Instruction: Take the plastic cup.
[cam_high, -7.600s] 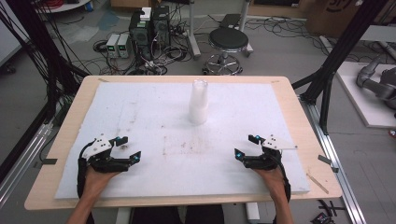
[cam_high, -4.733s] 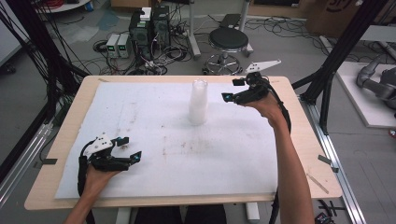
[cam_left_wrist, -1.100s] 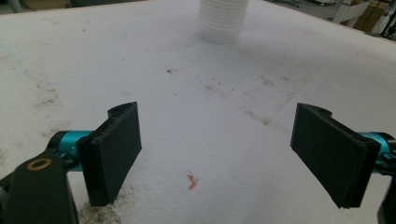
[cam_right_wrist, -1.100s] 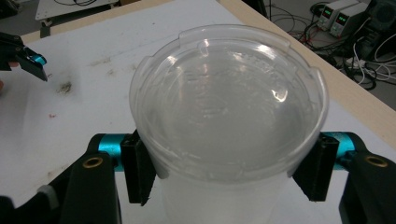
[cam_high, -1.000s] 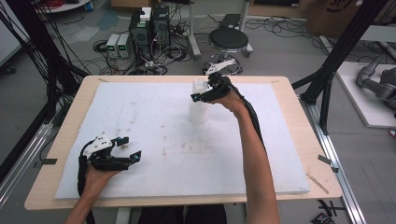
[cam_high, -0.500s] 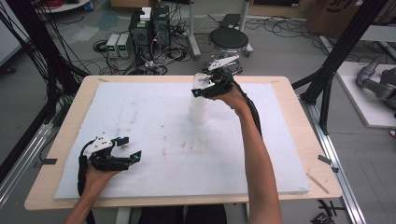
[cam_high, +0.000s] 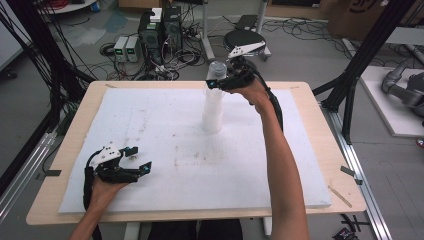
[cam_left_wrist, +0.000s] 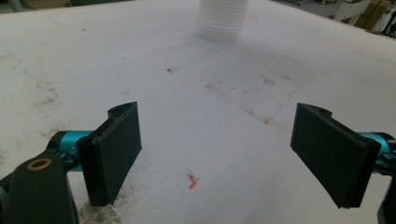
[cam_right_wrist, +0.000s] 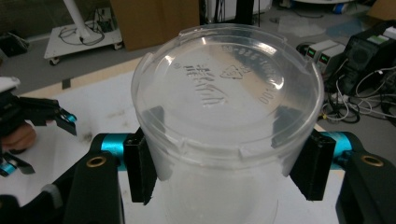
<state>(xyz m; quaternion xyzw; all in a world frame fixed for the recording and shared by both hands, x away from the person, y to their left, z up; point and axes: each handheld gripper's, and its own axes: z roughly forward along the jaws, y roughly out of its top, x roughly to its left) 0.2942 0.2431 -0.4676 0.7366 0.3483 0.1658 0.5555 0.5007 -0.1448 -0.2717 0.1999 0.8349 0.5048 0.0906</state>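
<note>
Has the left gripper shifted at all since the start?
No. In the high view the left gripper rests open at the same near-left spot on the white foam board, far from the stacked cups.

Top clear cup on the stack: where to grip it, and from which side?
Grip the top clear cup on its side wall just under the closed upturned base, jaws on opposite sides, coming in level from the far right of the table. It is inverted on the cup stack, so no open rim is offered. The right gripper already straddles that wall; the left gripper sits open near the table's front.
</note>
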